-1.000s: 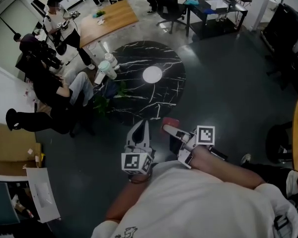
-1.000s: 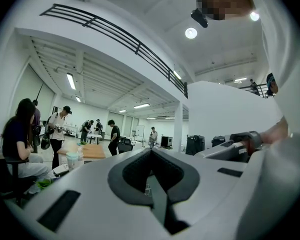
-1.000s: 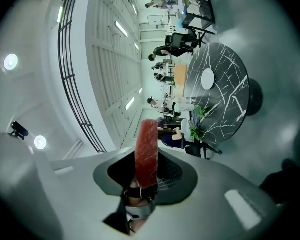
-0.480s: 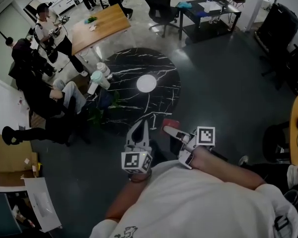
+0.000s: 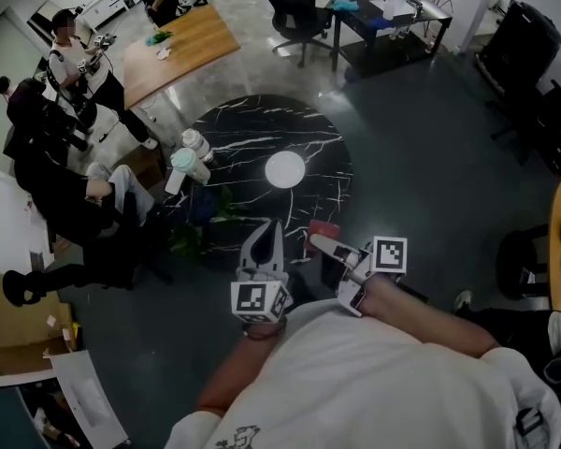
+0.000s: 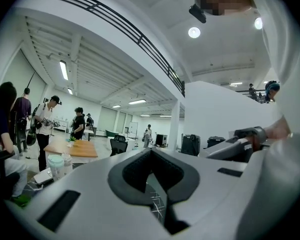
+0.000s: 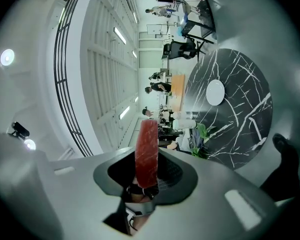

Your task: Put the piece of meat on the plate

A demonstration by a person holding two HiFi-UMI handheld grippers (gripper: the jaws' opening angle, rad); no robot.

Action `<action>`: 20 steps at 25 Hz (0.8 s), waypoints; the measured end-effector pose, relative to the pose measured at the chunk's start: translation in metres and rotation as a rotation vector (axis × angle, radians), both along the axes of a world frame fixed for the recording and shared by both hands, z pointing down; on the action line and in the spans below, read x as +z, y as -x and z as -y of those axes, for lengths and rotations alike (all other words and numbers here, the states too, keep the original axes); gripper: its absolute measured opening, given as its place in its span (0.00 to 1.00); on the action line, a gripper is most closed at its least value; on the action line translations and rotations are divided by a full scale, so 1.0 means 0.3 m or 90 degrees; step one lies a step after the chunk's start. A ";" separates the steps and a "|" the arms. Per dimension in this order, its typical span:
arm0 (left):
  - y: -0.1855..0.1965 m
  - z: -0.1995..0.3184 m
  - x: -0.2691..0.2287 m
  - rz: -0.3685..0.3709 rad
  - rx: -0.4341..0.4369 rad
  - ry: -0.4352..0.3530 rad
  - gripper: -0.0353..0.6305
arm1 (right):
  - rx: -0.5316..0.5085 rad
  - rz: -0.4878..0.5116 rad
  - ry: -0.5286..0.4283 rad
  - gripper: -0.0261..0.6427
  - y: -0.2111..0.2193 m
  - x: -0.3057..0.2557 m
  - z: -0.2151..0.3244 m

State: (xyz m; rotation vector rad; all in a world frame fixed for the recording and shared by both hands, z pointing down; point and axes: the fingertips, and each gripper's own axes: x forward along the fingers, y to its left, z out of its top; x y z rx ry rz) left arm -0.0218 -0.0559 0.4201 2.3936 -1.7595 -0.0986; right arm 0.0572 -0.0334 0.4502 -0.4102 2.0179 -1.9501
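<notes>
Red meat [image 7: 147, 151] sits clamped in the right gripper's [image 5: 320, 243] fingers.
Both point level, side by side; the left gripper [image 5: 265, 236] has its fingers together, empty.

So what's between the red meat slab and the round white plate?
Only bare black marble tabletop, from red meat slab to round white plate, in the head view.

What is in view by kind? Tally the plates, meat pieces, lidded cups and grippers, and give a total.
plate: 1
piece of meat: 1
lidded cups: 2
grippers, the left gripper and the right gripper: 2
total: 6
</notes>
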 end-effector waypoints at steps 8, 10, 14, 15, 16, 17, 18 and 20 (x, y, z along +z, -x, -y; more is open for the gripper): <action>0.182 0.183 0.019 -0.007 0.044 0.005 0.06 | 0.039 -0.008 -0.003 0.17 0.200 0.001 0.168; 0.221 0.211 0.023 -0.010 0.055 0.003 0.06 | 0.047 -0.013 -0.003 0.17 0.243 0.009 0.191; 0.279 0.263 0.058 -0.015 0.070 0.008 0.06 | 0.062 -0.022 0.007 0.17 0.297 0.041 0.226; 0.287 0.275 0.067 -0.017 0.072 0.009 0.06 | 0.065 -0.025 0.010 0.17 0.304 0.049 0.234; 0.293 0.287 0.073 -0.018 0.073 0.009 0.06 | 0.068 -0.029 0.012 0.17 0.309 0.054 0.243; 0.298 0.299 0.076 -0.019 0.074 0.008 0.06 | 0.070 -0.031 0.012 0.17 0.314 0.058 0.253; 0.301 0.310 0.078 -0.019 0.075 0.008 0.06 | 0.073 -0.032 0.014 0.17 0.319 0.061 0.264; 0.303 0.334 0.086 -0.020 0.077 0.010 0.06 | 0.077 -0.034 0.018 0.17 0.326 0.069 0.287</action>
